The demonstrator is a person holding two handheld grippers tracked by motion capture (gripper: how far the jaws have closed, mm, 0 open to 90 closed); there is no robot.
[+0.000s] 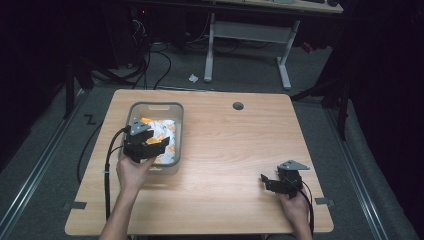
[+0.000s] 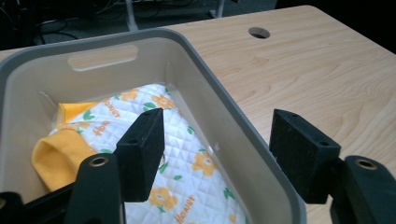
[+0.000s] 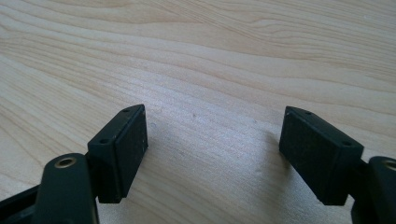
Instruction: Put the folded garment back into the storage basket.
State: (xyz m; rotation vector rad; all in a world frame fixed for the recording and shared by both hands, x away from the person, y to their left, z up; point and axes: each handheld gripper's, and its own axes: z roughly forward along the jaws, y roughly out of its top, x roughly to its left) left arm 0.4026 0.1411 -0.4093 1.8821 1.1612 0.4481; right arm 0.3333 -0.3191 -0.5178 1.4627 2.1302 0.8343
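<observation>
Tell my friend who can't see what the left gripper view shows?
The open left gripper straddles the right wall of a grey bin. Inside lies a white quilted cloth with orange flowers and a yellow cuff; the wooden table lies beyond.

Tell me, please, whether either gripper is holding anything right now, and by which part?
Nothing is held. The left gripper is open, its jaws straddling the grey bin's side wall above the floral cloth. The right gripper is open over bare table.

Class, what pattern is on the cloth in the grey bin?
Orange flowers on white quilting, clearest in the left gripper view: cloth.
</observation>
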